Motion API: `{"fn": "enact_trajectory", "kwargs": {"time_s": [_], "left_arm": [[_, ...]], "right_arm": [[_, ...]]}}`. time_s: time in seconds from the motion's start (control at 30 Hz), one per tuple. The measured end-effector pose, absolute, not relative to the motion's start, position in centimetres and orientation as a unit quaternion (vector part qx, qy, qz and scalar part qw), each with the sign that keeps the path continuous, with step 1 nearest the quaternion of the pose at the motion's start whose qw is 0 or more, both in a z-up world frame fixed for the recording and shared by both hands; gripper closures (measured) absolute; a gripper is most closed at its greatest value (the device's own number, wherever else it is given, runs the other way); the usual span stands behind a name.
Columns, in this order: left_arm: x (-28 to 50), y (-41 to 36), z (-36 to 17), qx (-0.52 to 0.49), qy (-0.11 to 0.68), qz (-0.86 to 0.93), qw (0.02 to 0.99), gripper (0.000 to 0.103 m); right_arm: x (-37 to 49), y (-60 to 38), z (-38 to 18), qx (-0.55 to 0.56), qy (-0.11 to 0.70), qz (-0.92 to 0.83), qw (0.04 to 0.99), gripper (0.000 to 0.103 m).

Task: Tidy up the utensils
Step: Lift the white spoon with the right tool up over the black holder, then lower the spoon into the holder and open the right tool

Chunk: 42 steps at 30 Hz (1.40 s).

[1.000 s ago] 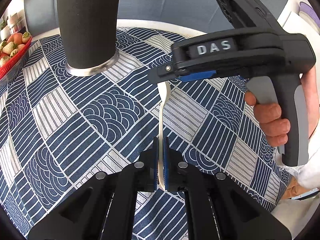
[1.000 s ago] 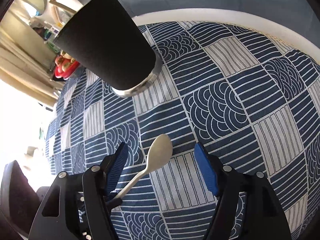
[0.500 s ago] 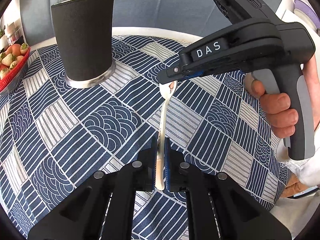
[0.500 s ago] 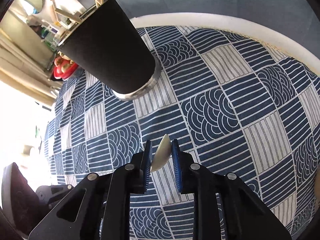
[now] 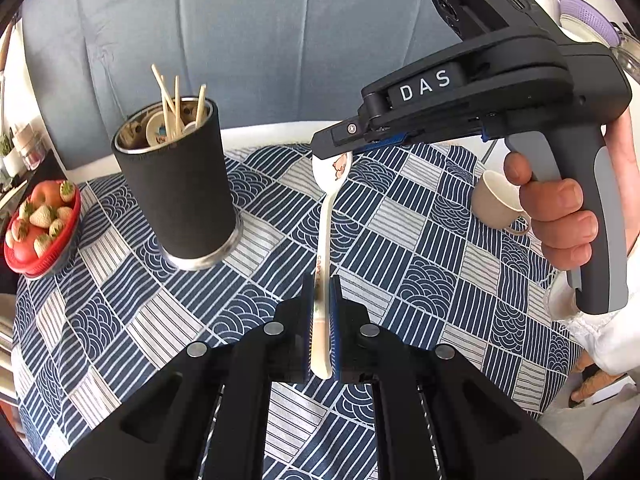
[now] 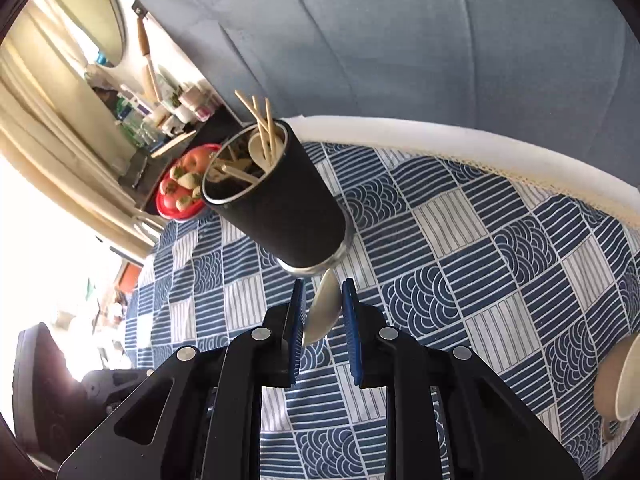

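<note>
A white spoon [image 5: 326, 216] with a small cartoon print hangs in the air above the patterned tablecloth [image 5: 420, 248]. My left gripper [image 5: 322, 300] is shut on its handle end. My right gripper [image 5: 338, 146], held by a person's hand [image 5: 560, 216], comes in from the right and is shut on the spoon's bowl [image 6: 325, 306]; in the right wrist view the blue pads [image 6: 349, 320] flank that bowl. The black utensil cup [image 5: 180, 188] [image 6: 288, 204] stands upright at the left, with chopsticks and spoons inside.
A red bowl of strawberries and fruit [image 5: 40, 236] [image 6: 180, 188] sits at the table's left edge. A beige cup [image 5: 496, 200] [image 6: 620, 384] lies at the right. A grey-blue chair back [image 5: 280, 40] rises behind the table. Shelves with jars stand far left.
The right gripper closed on the spoon's bowl, which had been lying flat. Both grippers then rose together, lifting the spoon off the cloth; the cup's open top has come into view.
</note>
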State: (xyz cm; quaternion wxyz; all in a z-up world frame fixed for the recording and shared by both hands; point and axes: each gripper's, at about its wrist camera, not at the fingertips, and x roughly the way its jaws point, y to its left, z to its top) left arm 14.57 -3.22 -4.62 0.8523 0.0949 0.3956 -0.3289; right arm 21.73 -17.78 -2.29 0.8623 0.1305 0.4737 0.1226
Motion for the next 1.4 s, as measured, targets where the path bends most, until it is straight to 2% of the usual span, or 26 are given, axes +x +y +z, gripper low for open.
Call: {"fn": "enact_trajectory", "kwargs": {"time_s": [0.4,0.8,1.03,1.4], "left_arm": [[16.9,-2.3,1.9,0.111,0.324,-0.358,0.868,0.095],[22.3,0.1,5.1,0.114,0.270,-0.381,0.877,0.095],[26.8,1.2,4.6,0.093,0.267,-0.396,0.874,0.095],[31.3,1.0,1.6,0.065,0.295,-0.424,0.854,0.096]], "right_arm": [[22.2,-17.7,6.4,0.126,0.399,0.110,0.902,0.086],[25.7,-14.6,12.0,0.086,0.350,0.086,0.929,0.087],[28.8,-12.6,13.1,0.060,0.340,0.071,0.936,0.088],[31.9,-10.6,11.4,0.017,0.354,0.049,0.934,0.090]]}}
